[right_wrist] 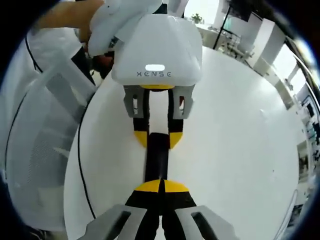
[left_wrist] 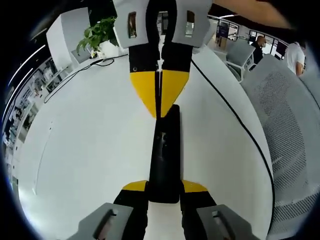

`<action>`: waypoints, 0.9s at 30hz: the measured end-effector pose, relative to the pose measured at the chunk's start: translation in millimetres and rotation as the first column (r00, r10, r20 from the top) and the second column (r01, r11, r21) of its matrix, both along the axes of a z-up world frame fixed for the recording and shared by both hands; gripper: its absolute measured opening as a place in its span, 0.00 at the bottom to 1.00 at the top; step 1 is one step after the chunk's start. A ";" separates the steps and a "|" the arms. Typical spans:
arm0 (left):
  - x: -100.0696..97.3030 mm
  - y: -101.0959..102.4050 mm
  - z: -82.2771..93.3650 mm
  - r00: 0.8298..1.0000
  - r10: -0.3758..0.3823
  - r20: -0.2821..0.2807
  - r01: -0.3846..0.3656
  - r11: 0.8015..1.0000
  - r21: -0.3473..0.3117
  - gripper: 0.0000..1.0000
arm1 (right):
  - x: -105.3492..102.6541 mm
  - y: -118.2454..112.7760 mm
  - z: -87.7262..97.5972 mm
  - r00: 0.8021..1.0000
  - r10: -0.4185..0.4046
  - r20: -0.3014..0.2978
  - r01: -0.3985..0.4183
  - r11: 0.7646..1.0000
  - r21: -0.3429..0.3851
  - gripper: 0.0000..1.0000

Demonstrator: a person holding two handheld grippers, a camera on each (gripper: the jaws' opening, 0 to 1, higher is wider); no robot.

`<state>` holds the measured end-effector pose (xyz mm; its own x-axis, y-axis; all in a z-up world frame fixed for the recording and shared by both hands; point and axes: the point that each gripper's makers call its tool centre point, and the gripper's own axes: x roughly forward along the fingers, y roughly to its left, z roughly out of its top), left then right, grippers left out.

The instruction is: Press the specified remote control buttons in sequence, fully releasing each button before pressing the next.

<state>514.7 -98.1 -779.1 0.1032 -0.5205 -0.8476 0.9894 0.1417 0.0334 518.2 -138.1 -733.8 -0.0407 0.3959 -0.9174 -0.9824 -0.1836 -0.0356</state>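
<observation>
Here, a black remote control [left_wrist: 165, 155] lies flat on a white table [left_wrist: 85, 150], a long slim bar with a smooth dark face. Buttons are too dim to pick out in either view.

Long axis: it runs straight between the two grippers, one end toward each. In the left gripper view it stretches from the bottom jaws up the middle of the picture; in the right gripper view the remote control [right_wrist: 157, 157] does the same, narrow and upright in the frame.

Left gripper [left_wrist: 164, 187]: its yellow-tipped jaws sit on either side of the remote's near end, clamped on it, pads pressed to both long edges. In the right gripper view this same gripper [right_wrist: 158, 140] comes in from the top, white housing above, jaws straddling the far end of the remote.

Right gripper [right_wrist: 161, 186]: jaws brought together, yellow tips meeting in a single point that rests on the near end of the remote's top face. In the left gripper view it [left_wrist: 160, 107] hangs from the top, closed tips touching the remote's far end.

Surroundings: a black cable [left_wrist: 235, 120] curves across the table's right part; a grey mesh chair [left_wrist: 290, 125] stands beside the table edge; a potted green plant [left_wrist: 97, 32] sits at the far end.
</observation>
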 end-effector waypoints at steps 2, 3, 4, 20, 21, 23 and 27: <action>-0.1 -0.1 0.1 1.000 -0.001 -0.001 0.001 1.000 -0.001 0.23 | -0.8 -1.0 -2.2 1.000 -0.002 -0.004 0.002 1.000 -0.002 0.00; -0.1 -0.2 0.1 1.000 -0.001 -0.001 0.001 1.000 -0.002 0.23 | -1.0 -1.2 -3.0 1.000 -0.003 -0.006 0.003 1.000 -0.001 0.00; -0.2 -0.2 0.2 1.000 -0.001 -0.001 0.001 1.000 -0.002 0.23 | -1.1 -1.8 -4.3 1.000 -0.005 -0.008 0.005 1.000 -0.002 0.00; 0.3 0.3 1.0 1.000 -0.004 0.000 0.004 1.000 -0.007 0.24 | -3.5 0.5 -25.6 0.999 -0.008 -0.033 0.007 1.000 -0.012 0.00; 0.2 0.4 1.1 1.000 -0.004 0.000 0.004 1.000 -0.007 0.24 | -3.4 0.8 -26.3 0.999 -0.007 -0.033 0.006 1.000 -0.012 0.00; 0.3 0.7 1.1 1.000 -0.004 -0.001 0.004 1.000 -0.007 0.24 | -3.4 1.1 -27.5 0.999 -0.005 -0.034 0.004 1.000 -0.014 0.00; 0.5 1.1 1.2 1.000 -0.004 0.000 0.004 1.000 -0.008 0.24 | -3.3 2.3 -28.9 0.999 -0.005 -0.038 0.004 1.000 -0.014 0.00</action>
<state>515.2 -97.0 -777.9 0.1006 -0.5274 -0.8436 0.9900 0.1377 0.0320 514.9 -135.8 -762.6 -0.0739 0.3831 -0.9207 -0.9838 -0.1792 0.0044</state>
